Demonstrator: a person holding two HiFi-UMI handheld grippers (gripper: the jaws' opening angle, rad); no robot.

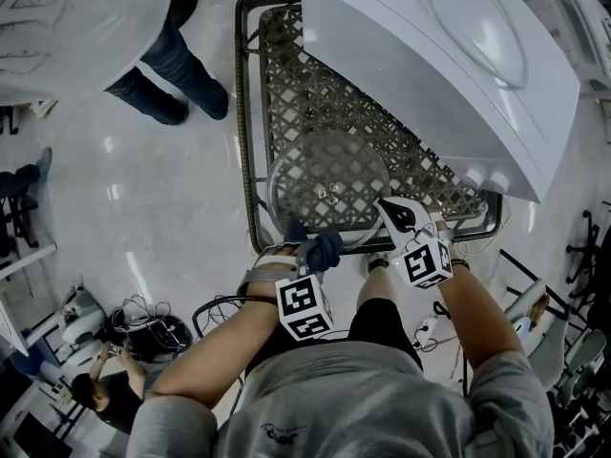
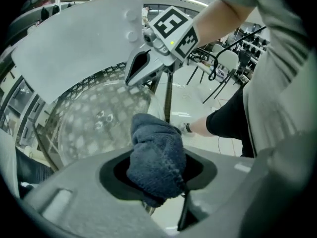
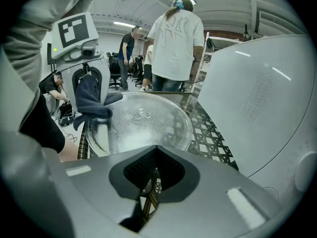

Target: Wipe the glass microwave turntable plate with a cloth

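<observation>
The round glass turntable plate (image 1: 329,181) lies on a wicker lattice table (image 1: 286,65), in front of a white microwave (image 1: 449,55). My left gripper (image 1: 315,253) is shut on a bunched dark blue cloth (image 2: 156,157), held at the plate's near rim. In the right gripper view the cloth (image 3: 91,100) hangs over the plate's (image 3: 143,120) left edge. My right gripper (image 1: 387,206) points at the plate's right front rim. Seen from the left gripper view, the right gripper (image 2: 130,81) has its jaws together at the rim of the plate (image 2: 96,118), seemingly pinching it.
A person in a white shirt (image 3: 176,38) stands at the table's far left side. Another person crouches on the floor (image 1: 105,385) by cables and gear. Office chairs (image 2: 225,66) and more cables surround the table. The microwave overhangs the table's right half.
</observation>
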